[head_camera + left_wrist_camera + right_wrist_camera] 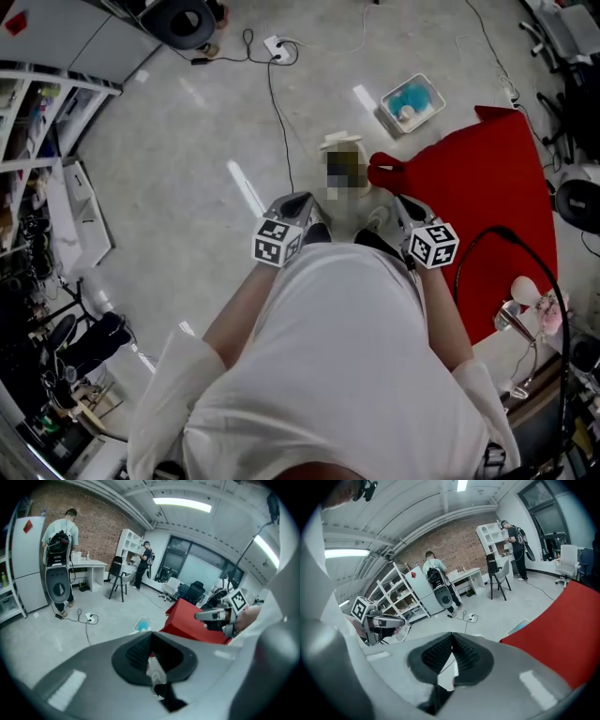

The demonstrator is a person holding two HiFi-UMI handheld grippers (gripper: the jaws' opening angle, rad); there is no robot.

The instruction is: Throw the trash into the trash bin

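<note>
In the head view, the left gripper (298, 204) and the right gripper (408, 208) hang side by side in front of the person's white shirt (347, 375), just left of the red cloth (497, 187) spread on the floor. Just beside that cloth's near-left corner stands a cream-topped container (341, 142), partly under a mosaic patch. I take it for the trash bin, but its inside cannot be seen. A white tray with blue contents (412, 103) lies near the cloth's far corner. No trash can be picked out for certain.

In the left gripper view, the jaws are clenched tip to tip, with nothing I can make out gripped between them. The tray sits left of the red cloth. Two people work at a white desk (89, 564) well beyond it, which the head view lacks.

In the right gripper view, the jaws are pressed together and empty. The red cloth fills the right side.

With both claws empty, I judge the throw either done or not yet begun. Only the head view shows the container.
</note>
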